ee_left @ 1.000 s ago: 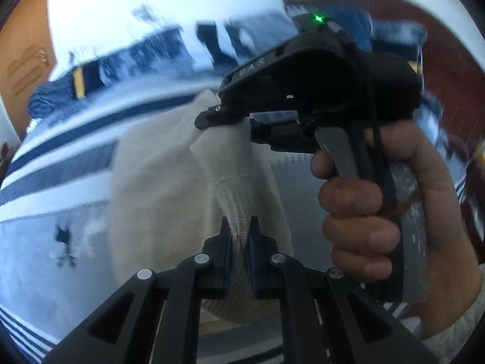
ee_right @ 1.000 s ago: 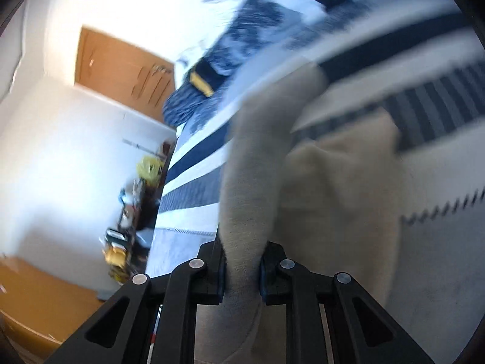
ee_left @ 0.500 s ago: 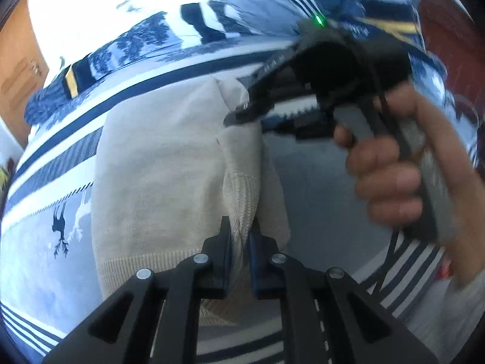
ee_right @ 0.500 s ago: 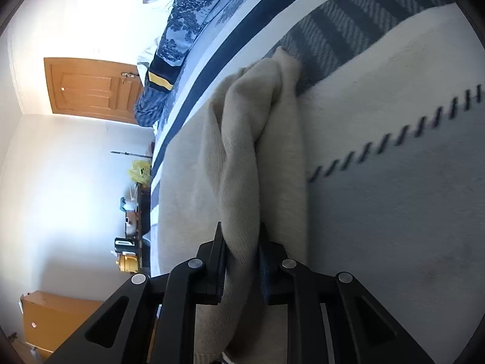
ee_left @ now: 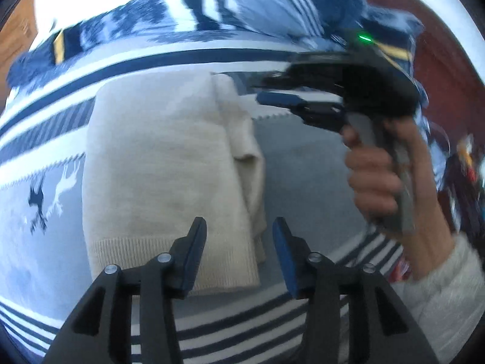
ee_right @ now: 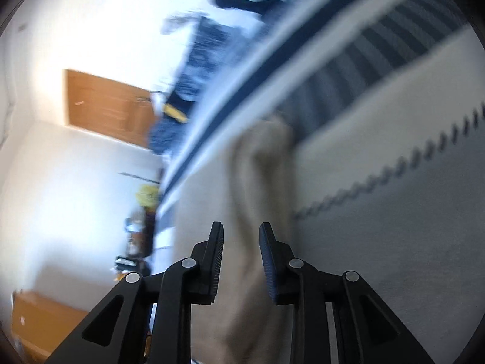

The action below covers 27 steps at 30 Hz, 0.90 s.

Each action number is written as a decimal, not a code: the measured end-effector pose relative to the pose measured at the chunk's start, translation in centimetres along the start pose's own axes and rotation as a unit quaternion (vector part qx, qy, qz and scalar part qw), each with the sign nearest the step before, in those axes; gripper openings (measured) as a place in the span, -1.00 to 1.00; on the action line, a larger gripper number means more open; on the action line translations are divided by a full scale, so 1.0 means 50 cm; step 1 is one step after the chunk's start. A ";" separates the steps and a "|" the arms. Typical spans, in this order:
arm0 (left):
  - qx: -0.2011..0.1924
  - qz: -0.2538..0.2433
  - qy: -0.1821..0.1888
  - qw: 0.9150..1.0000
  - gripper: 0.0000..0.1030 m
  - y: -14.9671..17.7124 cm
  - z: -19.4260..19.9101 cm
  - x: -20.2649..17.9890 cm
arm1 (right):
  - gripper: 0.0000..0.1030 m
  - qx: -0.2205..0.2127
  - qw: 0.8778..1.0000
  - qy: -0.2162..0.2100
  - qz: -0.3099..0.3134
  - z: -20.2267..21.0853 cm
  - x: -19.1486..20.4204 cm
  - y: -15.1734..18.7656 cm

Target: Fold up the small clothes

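Cream sweater lies folded on striped bedspread, sleeve tucked along its right side. Left gripper fingers wide apart over near hem, holding nothing. Right gripper also apart, empty, w/ sweater edge below.

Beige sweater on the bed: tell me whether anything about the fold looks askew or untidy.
The sweater lies folded on the striped bedspread, but its right edge is untidy: a folded-in flap bulges past the main panel in a lumpy ridge instead of lying flush. Both tongs, left and right, are open and hold nothing.
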<state>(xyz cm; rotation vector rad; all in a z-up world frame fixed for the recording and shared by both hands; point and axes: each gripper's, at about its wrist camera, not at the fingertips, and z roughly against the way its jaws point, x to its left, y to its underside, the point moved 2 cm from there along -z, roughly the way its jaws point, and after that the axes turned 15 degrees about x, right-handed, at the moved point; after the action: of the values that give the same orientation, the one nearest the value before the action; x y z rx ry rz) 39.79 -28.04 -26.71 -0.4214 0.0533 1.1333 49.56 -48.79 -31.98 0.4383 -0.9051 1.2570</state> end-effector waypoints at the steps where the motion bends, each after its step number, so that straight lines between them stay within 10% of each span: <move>1: 0.008 0.010 -0.006 1.000 -0.14 -0.008 -0.014 0.005 | -0.42 0.003 1.000 -0.007 0.015 -0.002 0.016 0.006; 4: 0.037 0.012 -0.038 0.999 -0.14 -0.018 -0.065 -0.003 | -0.41 0.070 0.997 -0.016 0.031 -0.056 0.028 0.025; 7: 0.078 0.021 -0.020 0.997 -0.15 -0.021 -0.111 -0.011 | -0.53 0.140 0.985 0.090 0.037 -0.114 -0.001 0.043; 9: 0.071 0.005 -0.021 0.997 -0.15 -0.018 -0.109 -0.026 | -0.66 0.151 0.984 0.089 0.026 -0.105 -0.021 0.049; 16: 0.059 0.031 0.020 0.998 -0.10 -0.023 -0.061 -0.005 | -0.52 0.082 0.993 0.063 0.053 -0.028 -0.003 0.050; 19: 0.038 0.063 0.010 0.997 0.00 -0.033 -0.034 0.032 | 0.22 0.034 0.996 0.030 0.070 -0.013 0.036 0.035; 27: 0.067 0.022 -0.055 0.996 -0.05 -0.028 -0.126 -0.015 | 0.19 0.006 0.999 -0.010 0.033 -0.044 0.054 -0.034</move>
<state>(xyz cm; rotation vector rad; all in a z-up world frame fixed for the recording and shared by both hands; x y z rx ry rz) 41.75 -31.41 -31.88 -0.2378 0.0420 1.1871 52.03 -46.01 -30.89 0.4335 -0.9360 1.3204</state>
